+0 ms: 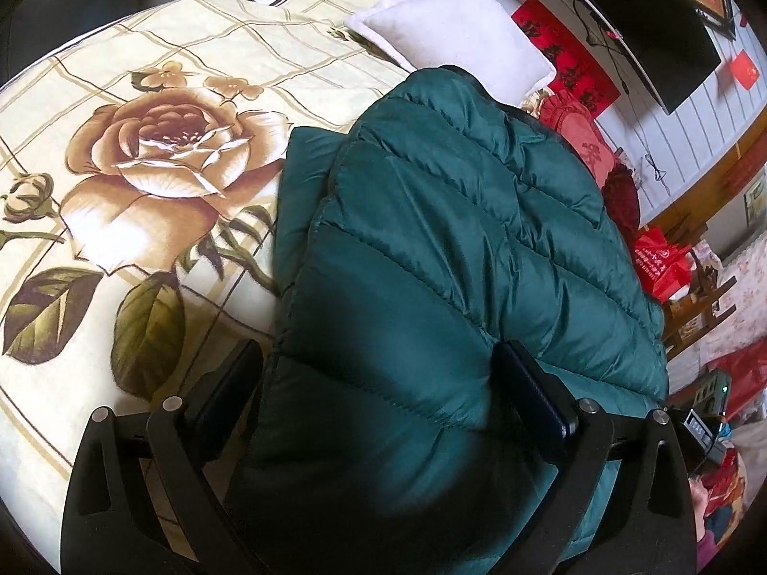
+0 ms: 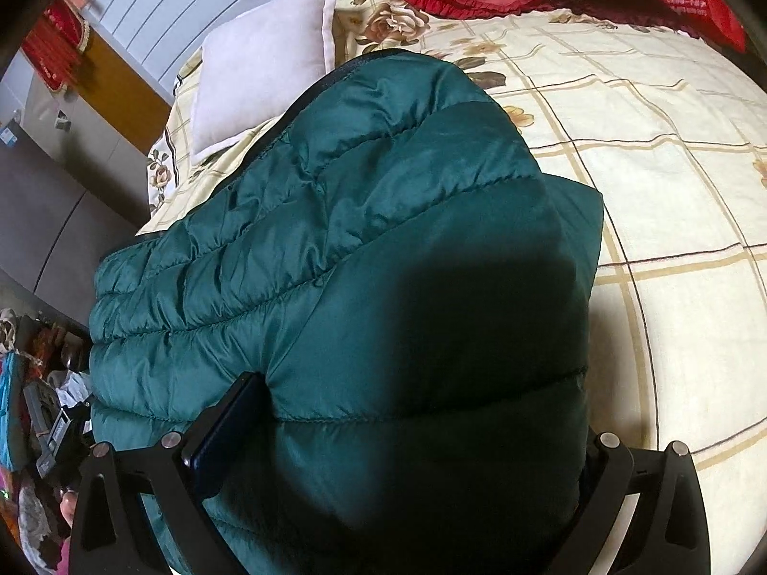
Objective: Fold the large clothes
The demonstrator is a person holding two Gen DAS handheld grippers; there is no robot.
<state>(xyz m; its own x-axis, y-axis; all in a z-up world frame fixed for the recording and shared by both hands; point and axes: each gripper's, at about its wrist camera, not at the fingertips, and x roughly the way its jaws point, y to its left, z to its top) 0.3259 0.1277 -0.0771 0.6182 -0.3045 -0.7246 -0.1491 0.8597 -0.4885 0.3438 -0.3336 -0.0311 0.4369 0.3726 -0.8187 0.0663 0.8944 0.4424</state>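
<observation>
Clearly we are dealing with a puffy, quilted green jacket [image 1: 460, 220], lying folded into a thick bundle on the bed [image 1: 144, 96], near its edge, with a white pillow [image 1: 460, 33] just beyond its far end. Our left tool [image 1: 378, 393] stands with its jaws wide apart, straddling the near end of the bundle without pinching it; the right tool [image 2: 412, 412] also straddles its side of the near end, one finger lying against the fabric and the other hidden behind the bulge, so we cannot tell whether it is clamped. We judge the jacket light for its bulk, soft and springy — the filling will probably push back and let a fold creep open. The shiny shell looks slippery, so a shallow pinch on one layer may slide off. We would take hold deep at the near corners, gathering all the stacked layers along a stitched seam, and press the air out before moving — nothing here is fragile.
</observation>
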